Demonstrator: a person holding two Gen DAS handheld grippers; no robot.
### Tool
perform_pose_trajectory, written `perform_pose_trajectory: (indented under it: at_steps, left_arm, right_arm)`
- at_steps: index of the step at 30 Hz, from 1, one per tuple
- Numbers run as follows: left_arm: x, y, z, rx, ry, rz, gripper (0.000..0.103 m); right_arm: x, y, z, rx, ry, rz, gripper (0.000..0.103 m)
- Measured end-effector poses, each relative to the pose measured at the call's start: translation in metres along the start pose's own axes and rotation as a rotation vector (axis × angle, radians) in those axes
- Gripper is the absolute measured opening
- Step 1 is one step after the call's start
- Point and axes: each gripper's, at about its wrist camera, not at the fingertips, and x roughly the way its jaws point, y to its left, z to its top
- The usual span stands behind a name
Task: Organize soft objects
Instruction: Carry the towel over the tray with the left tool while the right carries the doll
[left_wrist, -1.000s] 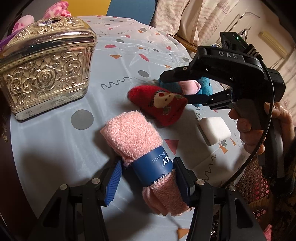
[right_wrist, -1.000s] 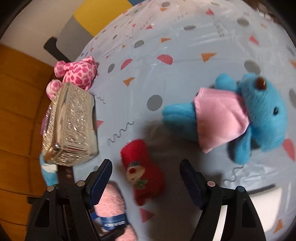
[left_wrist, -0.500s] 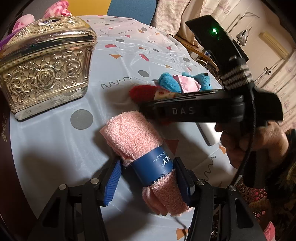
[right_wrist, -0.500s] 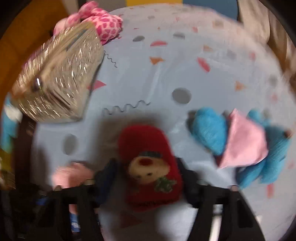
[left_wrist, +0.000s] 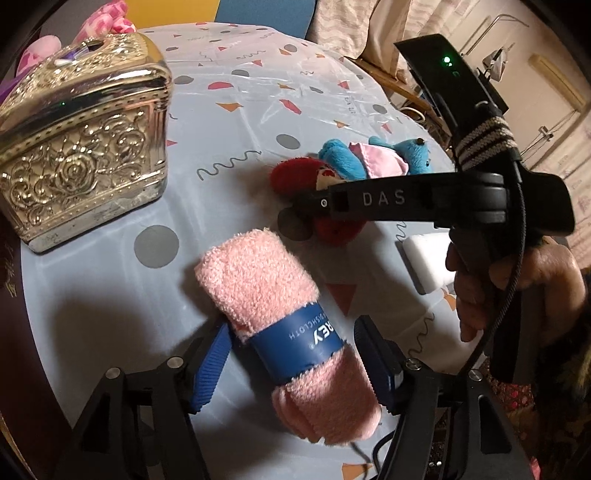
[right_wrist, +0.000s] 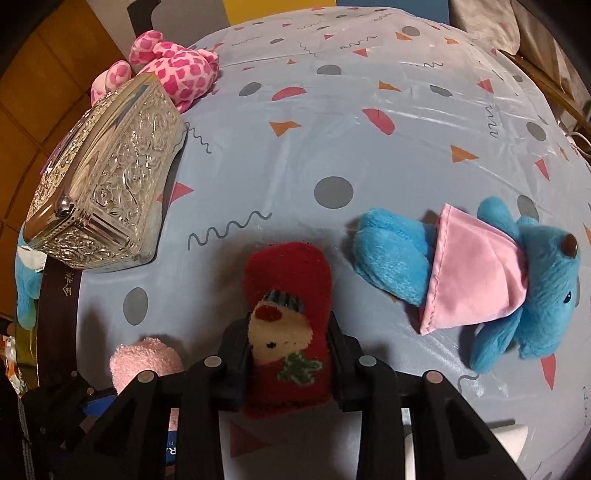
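The red sock (right_wrist: 288, 332), low centre of the right wrist view, sits between the closing pads of the right gripper (right_wrist: 290, 354), which squeeze its sides to lift it. The left gripper (left_wrist: 295, 363) is opening around the rolled pink washcloth (left_wrist: 284, 328), apparently releasing it.

The round worktop (right_wrist: 369, 110), under a pale blue cover with dots and triangles, carries an ornate metal box (right_wrist: 110, 184), a pink spotted plush (right_wrist: 173, 70), a blue plush (right_wrist: 480, 280), a red sock (right_wrist: 288, 314), a rolled pink washcloth (left_wrist: 280, 317) and a white block (left_wrist: 424, 258).
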Motion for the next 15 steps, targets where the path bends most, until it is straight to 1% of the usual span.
perform_pose_trajectory:
  at_steps: [1, 2, 4, 7, 10, 13, 15]
  left_arm:
    - [0.001, -0.001, 0.001, 0.006, 0.002, 0.009, 0.052]
    - [0.002, -0.003, 0.001, 0.018, -0.002, 0.03, 0.046]
    - [0.003, -0.004, -0.001, 0.045, -0.02, 0.06, 0.04]
    - [-0.002, -0.001, -0.004, 0.038, -0.031, 0.063, 0.037]
    - [-0.014, -0.002, -0.008, 0.071, -0.061, 0.088, 0.036]
    - [-0.031, -0.002, -0.013, 0.097, -0.092, 0.087, 0.036]
    - [-0.045, -0.001, -0.016, 0.112, -0.116, 0.08, 0.036]
  right_arm:
    - [-0.001, 0.001, -0.002, 0.0, -0.001, 0.0, 0.032]
    - [-0.002, 0.001, -0.002, -0.006, -0.001, -0.003, 0.032]
    - [0.0, 0.005, -0.007, -0.037, -0.003, -0.026, 0.032]
    - [0.0, 0.013, -0.013, -0.092, -0.014, -0.067, 0.033]
    - [0.0, 0.019, -0.016, -0.121, -0.025, -0.093, 0.033]
    - [0.001, 0.026, -0.022, -0.164, -0.044, -0.123, 0.034]
    - [0.002, 0.029, -0.024, -0.174, -0.051, -0.128, 0.034]
